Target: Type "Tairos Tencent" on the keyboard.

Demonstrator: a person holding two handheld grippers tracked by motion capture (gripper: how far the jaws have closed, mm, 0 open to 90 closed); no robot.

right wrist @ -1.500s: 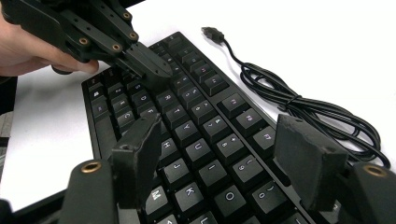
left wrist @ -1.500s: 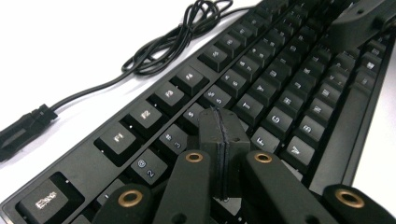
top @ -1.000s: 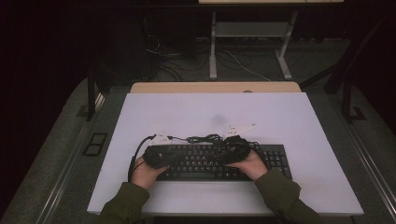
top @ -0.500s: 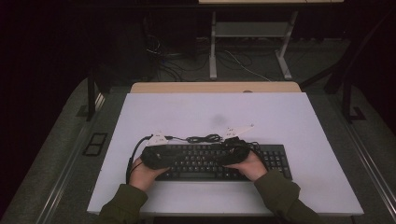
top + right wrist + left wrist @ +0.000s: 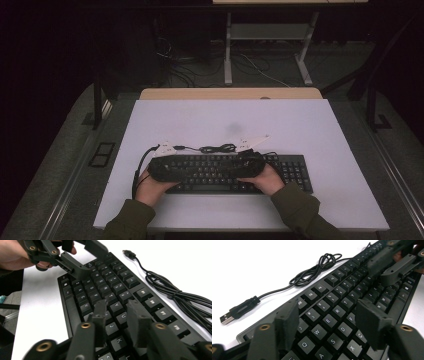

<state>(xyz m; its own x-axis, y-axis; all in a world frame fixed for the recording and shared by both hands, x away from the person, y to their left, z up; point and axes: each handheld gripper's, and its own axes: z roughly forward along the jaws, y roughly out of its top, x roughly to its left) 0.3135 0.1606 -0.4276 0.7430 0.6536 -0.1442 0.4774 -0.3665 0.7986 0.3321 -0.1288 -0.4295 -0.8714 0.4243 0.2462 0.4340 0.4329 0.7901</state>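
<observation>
Keyboard [image 5: 227, 172] on white table [image 5: 310, 130], left claw [image 5: 327, 322] opening, right claw [image 5: 116, 315] closing, both over keys, gripping nothing

One black keyboard [image 5: 235, 172] on one white table [image 5: 300, 125]. One coiled cable [image 5: 317, 270] ending in one USB plug [image 5: 227, 318]. Two grippers: left gripper [image 5: 325, 322], right gripper [image 5: 117, 315]. Two hands: left hand [image 5: 150, 187], right hand [image 5: 267, 181]. Two sleeves.

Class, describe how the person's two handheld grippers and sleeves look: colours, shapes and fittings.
Both sleeves are olive green. The left gripper and right gripper are matt black, with blocky flat fingers on jointed bars pinned by brass-coloured rivets. Each carries a pale three-cornered plate on top.
</observation>
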